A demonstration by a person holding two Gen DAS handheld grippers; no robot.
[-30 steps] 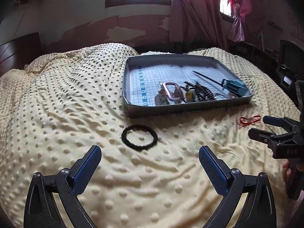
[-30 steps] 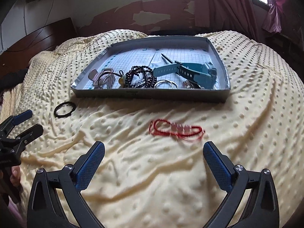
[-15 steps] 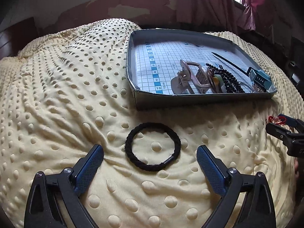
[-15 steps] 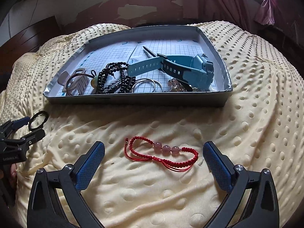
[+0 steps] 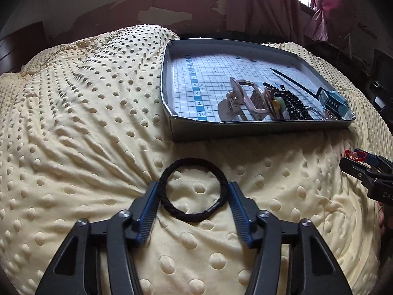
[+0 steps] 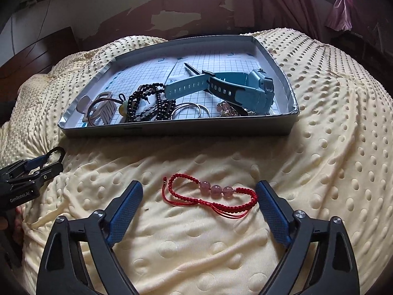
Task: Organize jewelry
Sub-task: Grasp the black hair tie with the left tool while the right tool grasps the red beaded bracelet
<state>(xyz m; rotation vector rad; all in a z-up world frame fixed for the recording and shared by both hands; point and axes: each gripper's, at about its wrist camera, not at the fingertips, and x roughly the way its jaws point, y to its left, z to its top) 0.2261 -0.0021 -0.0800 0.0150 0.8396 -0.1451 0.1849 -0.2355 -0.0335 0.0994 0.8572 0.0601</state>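
Observation:
A black hair tie (image 5: pixel 192 215) lies flat on the yellow dotted blanket. My left gripper (image 5: pixel 193 184) is open but narrowed around it, a fingertip against each side of the still-round ring. A red cord bracelet (image 6: pixel 211 196) with three pink beads lies between the wide-open fingers of my right gripper (image 6: pixel 199 186), which rests low on the blanket. Seen from the right wrist, the left gripper (image 6: pixel 52 162) sits at the far left with the hair tie (image 6: pixel 56 150) at its tip. The right gripper (image 5: pixel 351 162) shows at the left view's right edge.
A grey tray (image 6: pixel 172 130) with a grid-paper floor stands just beyond both grippers. It holds a blue watch (image 6: pixel 245 89), black bead strings (image 6: pixel 149 103), thin metal bangles (image 6: pixel 191 110), a hair claw (image 5: pixel 245 100) and a black stick. The blanket (image 5: pixel 86 123) is soft and bumpy.
Both grippers dropped and moved forward onto their items. The left gripper's fingers narrowed from wide open until they meet the hair tie. The right gripper stayed wide, now straddling the bracelet.

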